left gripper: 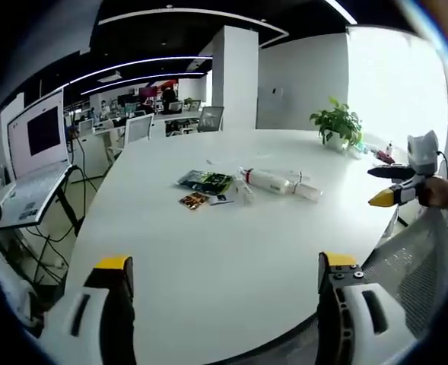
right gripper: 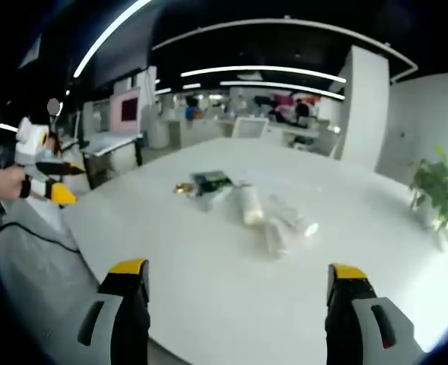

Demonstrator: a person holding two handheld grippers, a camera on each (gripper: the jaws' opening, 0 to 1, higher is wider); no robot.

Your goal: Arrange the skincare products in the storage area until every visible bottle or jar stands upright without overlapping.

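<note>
Both claws point(left gripper: 224, 277) point(right gripper: 239, 285) gape, released; clear bottles point(left gripper: 277, 182) lie toppled (contents unclear) on white table point(left gripper: 231, 258).

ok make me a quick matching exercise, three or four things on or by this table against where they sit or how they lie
Things:
1. white bottle
2. potted plant
3. green packet
4. laptop

Place or state:
a. open, on a stand off the table's side
b. lying on its side mid-table
c. upright near the far edge by the window
d. flat beside the bottles

Pairs: 1-b, 2-c, 3-d, 4-a
</note>
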